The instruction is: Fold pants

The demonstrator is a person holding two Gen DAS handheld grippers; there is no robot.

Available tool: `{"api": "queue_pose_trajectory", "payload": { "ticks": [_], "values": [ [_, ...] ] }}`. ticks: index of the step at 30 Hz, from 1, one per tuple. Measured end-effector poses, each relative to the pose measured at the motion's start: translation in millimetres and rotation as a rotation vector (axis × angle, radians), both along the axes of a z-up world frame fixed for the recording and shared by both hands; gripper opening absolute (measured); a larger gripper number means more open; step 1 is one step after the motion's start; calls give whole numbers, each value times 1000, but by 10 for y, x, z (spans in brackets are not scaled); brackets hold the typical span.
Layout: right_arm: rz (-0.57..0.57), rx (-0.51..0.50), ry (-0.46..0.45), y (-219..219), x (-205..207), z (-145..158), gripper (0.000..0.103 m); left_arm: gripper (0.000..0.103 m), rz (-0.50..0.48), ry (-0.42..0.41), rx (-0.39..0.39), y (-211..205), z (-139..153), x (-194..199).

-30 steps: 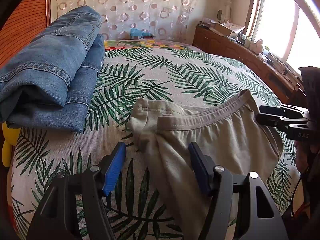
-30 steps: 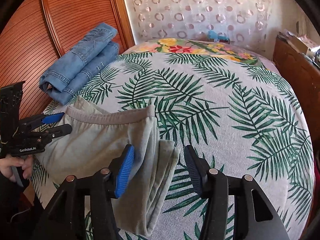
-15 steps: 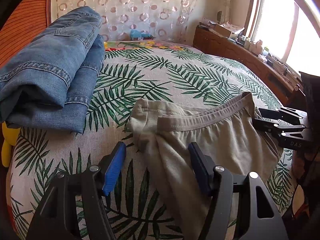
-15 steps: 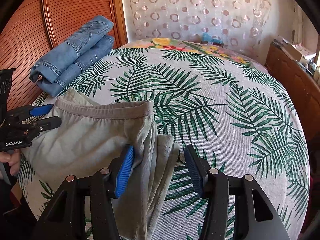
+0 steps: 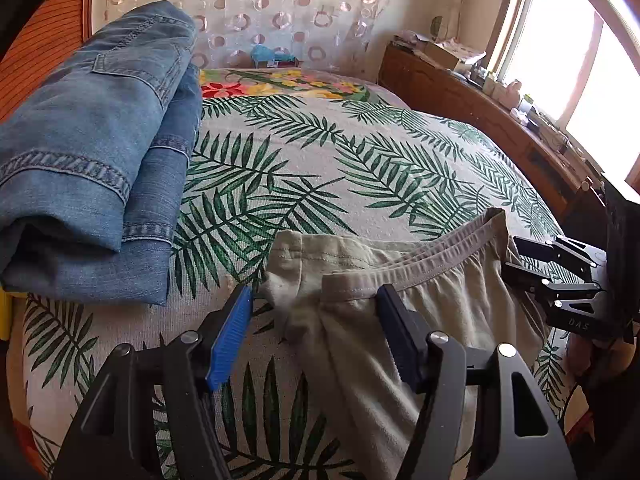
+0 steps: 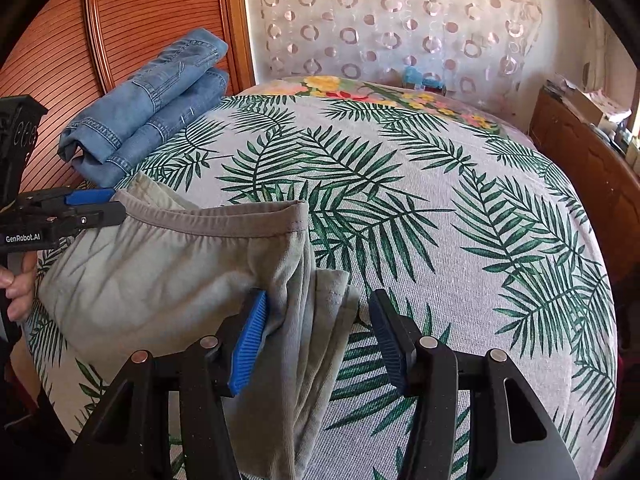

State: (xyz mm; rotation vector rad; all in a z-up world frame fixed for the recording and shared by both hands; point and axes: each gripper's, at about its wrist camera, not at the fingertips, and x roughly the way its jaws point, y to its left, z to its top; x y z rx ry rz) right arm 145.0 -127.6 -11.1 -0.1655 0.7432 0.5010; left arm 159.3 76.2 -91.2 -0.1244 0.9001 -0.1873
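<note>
Pants: grey-beige pants (image 5: 432, 320) lie partly folded on the near edge of the bed, waistband toward the far side; they fill the lower middle of the left wrist view and the lower left of the right wrist view (image 6: 168, 280).
Left claw: left claw (image 5: 316, 320) at the bottom of its own view, jaws standing apart over one corner of the waistband; cloth lies between the blue pads, neither pad pressing it. In the right wrist view it shows at the left edge (image 6: 102, 206), beside the waistband end.
Right claw: right claw (image 6: 318, 326) at the bottom of its view, jaws apart astride the folded side edge of the pants; the left pad is just beside the cloth, the right one clear of it. In the left wrist view it sits at the right edge (image 5: 520, 256), next to the other waistband end.
Hand: fingers (image 6: 18, 284) grip the left handle at the far left.
Bed: leaf-print cover (image 6: 440, 220) spreads behind the pants.
Jeans: folded blue jeans (image 5: 92, 140) rest upper left, apart from the pants.
Backdrop: circle-pattern curtain (image 6: 380, 20) across the top.
</note>
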Motion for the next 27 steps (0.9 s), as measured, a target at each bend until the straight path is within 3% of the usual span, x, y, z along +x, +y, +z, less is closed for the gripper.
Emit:
{"api": "queue_pose_trajectory", "payload": {
  "ticks": [11,17,20,27],
  "values": [
    [1,0,0,0,0,0,55,65,-12,0,20,-27,-57,28],
    [1,1,0,1,-2,1,55,40,-50,-17,2,-69,-59,-2],
    [1,1,0,1,-3,1,55,35,-56,-22,2,-89,-49,-15],
    [1,1,0,3,-2,0,55,35,-41,-25,-8,-86,-55,-19]
  ]
}}
